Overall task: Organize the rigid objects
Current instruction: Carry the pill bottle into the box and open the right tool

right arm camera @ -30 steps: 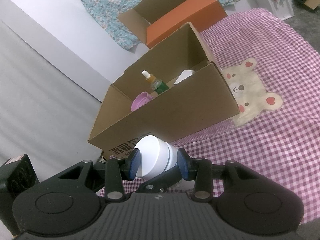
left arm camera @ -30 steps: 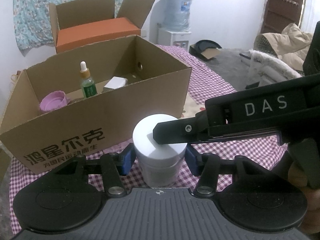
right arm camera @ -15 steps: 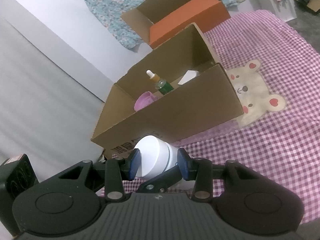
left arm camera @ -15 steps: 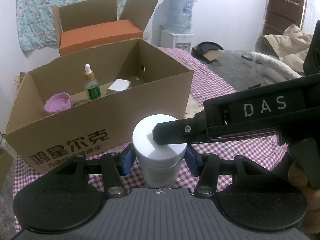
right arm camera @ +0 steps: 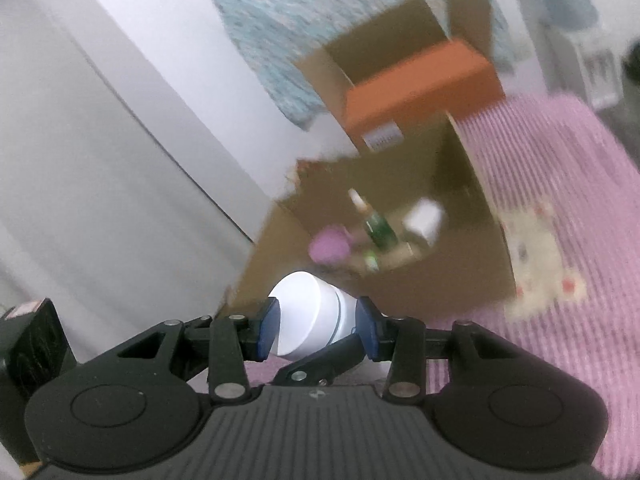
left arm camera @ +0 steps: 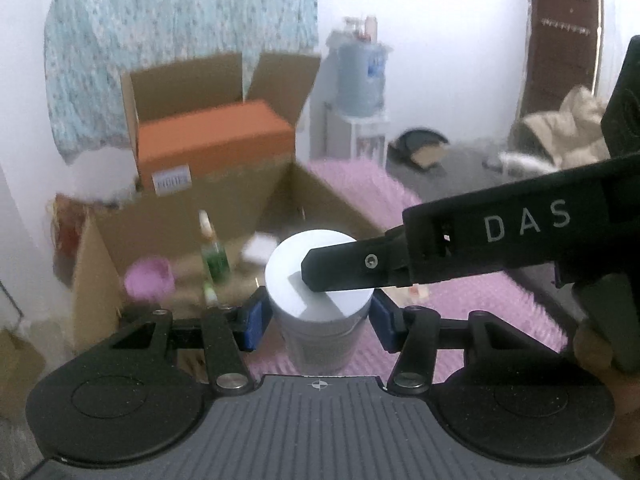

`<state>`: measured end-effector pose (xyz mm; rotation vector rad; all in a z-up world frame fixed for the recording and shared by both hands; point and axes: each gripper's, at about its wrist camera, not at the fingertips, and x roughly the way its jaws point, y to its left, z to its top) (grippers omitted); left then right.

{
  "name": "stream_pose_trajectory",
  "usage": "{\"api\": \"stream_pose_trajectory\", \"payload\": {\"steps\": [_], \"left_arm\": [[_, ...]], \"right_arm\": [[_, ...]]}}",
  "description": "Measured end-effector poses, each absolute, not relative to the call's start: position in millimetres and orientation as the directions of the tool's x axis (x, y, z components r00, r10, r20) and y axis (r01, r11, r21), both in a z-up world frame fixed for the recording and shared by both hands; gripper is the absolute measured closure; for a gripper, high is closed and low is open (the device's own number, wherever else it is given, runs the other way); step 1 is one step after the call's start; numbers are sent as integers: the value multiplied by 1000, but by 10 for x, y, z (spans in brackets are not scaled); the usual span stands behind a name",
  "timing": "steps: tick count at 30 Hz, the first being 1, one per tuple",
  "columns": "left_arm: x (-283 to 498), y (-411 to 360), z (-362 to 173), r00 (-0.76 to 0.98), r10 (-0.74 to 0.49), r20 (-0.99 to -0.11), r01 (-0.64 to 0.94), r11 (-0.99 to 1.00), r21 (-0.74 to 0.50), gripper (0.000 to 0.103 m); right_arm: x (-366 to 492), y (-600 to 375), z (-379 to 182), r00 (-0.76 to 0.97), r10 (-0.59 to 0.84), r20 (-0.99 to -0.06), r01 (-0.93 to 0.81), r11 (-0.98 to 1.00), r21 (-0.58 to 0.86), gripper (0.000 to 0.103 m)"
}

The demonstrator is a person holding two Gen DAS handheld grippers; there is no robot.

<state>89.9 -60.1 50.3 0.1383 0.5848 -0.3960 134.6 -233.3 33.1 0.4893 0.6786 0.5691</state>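
Note:
A white lidded jar (left arm camera: 320,300) sits between the blue pads of my left gripper (left arm camera: 316,316), which is shut on its sides. My right gripper (right arm camera: 318,330) is also shut on the jar (right arm camera: 312,320), gripping its lid end; its black finger crosses the lid in the left wrist view (left arm camera: 352,266). The jar is held in the air above the near wall of the open cardboard box (left arm camera: 100,264). Inside the box are a green dropper bottle (left arm camera: 214,260), a pink cup (left arm camera: 148,280) and a small white box (left arm camera: 260,250).
A second open carton holding an orange box (left arm camera: 212,140) stands behind. A pink checked cloth (left arm camera: 460,304) with a bear print (right arm camera: 536,252) covers the table. A water dispenser (left arm camera: 360,92) stands by the back wall. A white wall (right arm camera: 100,160) is at the left.
Both grippers have lifted the jar together and carried it forward toward the box, so its inside now shows from higher. The views are blurred by the motion. The grips have not changed.

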Motion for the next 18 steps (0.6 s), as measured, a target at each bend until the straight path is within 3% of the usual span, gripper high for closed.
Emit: {"api": "stream_pose_trajectory", "payload": {"steps": [8,14,18], "left_arm": [[1514,-623,965,760,-378,-529,439,898,-12,50],[2183,-721,716,657,-431,-619,446,884,-142,50],[2433,-798,460,613,-411,-675,430,890,-152,50]], "right_arm": [[1786,-2291,913,707,590,-390,-399,788,469,57],[2364,-2380,750,695,550,-463,-340,819,462,57],[2666,-2444,472,658,551,-513,-303,818,489,57]]}}
